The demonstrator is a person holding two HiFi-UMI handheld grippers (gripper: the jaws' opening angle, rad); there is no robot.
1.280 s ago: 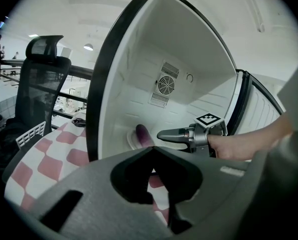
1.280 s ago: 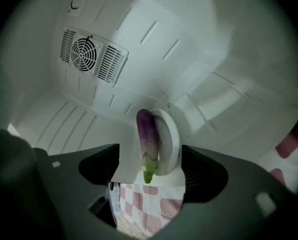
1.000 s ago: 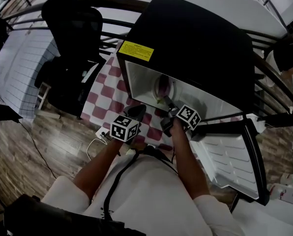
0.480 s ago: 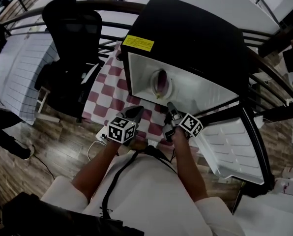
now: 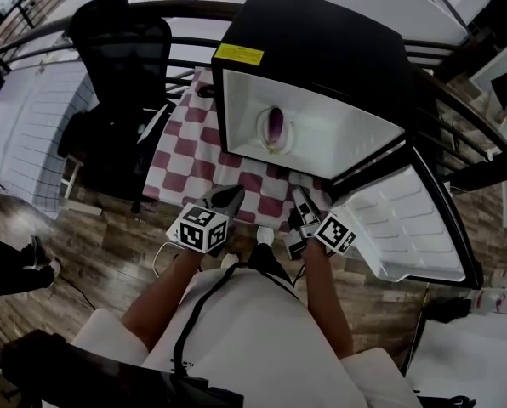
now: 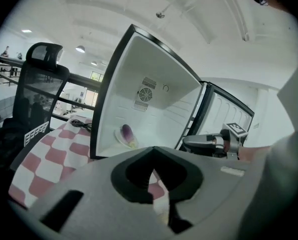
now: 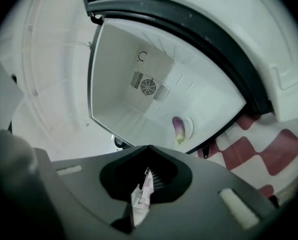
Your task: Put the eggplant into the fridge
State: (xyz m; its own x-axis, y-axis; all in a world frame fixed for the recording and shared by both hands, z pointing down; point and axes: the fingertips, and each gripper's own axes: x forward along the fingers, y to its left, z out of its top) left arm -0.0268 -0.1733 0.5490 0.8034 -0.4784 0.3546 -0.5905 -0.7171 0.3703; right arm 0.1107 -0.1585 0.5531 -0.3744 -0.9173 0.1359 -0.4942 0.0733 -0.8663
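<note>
Eggplant [image 5: 274,127] lies on a white plate [image 5: 288,133] on the floor of the open fridge [image 5: 321,49]. In the head view its long axis runs 12 to 6 o'clock. The purple end is at 12, toward the back wall, and the green stem end is at 6, toward the opening.

Left gripper [image 5: 229,196] and right gripper [image 5: 299,197] are outside the fridge, at its 6 o'clock. Each has its jaws closed together on nothing.

The fridge door [image 5: 411,228] stands open at 4 o'clock. The fridge sits on a red-and-white checked cloth [image 5: 194,155]. The room has a wooden floor [image 5: 109,245] and a black chair [image 5: 122,66] at 10 o'clock.
</note>
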